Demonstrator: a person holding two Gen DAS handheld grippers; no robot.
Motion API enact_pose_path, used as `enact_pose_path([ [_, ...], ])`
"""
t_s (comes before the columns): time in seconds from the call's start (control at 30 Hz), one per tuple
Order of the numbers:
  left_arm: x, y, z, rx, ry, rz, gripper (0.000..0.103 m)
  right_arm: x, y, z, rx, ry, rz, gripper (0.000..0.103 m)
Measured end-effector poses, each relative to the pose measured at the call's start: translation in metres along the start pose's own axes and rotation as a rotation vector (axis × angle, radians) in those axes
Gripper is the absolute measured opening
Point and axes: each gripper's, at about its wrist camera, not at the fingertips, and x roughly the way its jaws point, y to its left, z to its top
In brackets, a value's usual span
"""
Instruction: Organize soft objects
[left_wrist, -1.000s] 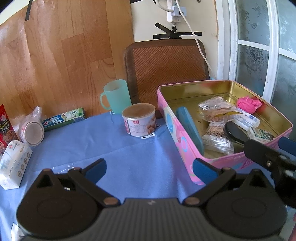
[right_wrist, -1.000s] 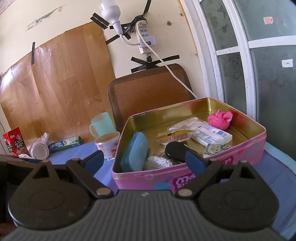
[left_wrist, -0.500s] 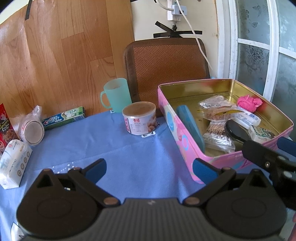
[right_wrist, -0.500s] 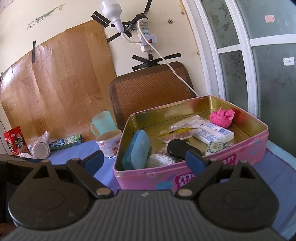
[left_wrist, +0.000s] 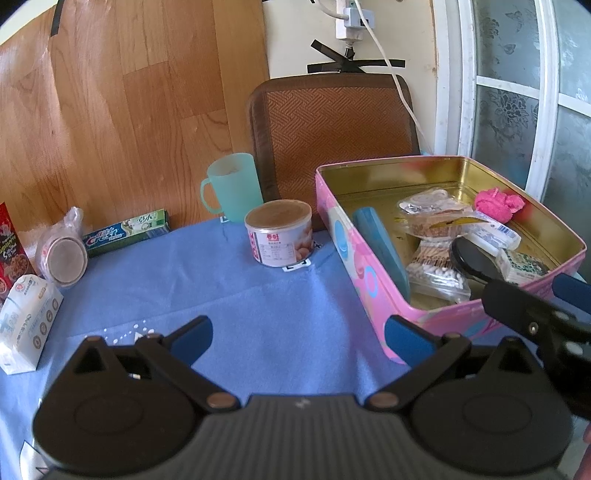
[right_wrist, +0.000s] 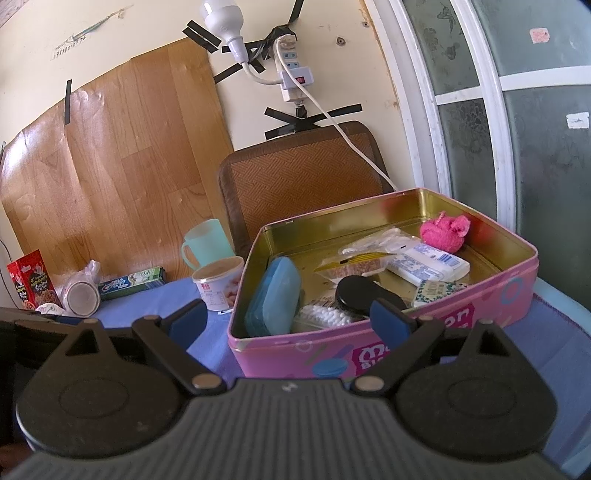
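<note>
Right wrist view: I see the pink fluffy ball (right_wrist: 444, 229) in the far right corner of the pink tin (right_wrist: 388, 354), ahead of my right gripper (right_wrist: 291, 319), which gapes wide, empty. My left gripper (left_wrist: 299, 334) also spreads wide, empty, over the blue cloth (left_wrist: 240, 295).

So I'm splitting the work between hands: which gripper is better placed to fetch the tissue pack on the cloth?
Left. The left gripper hangs open over the blue cloth, with the tissue pack on its side; the right gripper faces the pink tin.
</note>
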Motion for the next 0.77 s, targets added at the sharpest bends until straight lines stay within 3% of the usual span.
enact_pose_path([
  [0.77, -0.0016, 0.0036, -0.0016, -0.013, -0.024, -0.018, 0.103, 0.002, 0.0017, -0.0022, -0.003, -0.005, -0.001, 0.096],
])
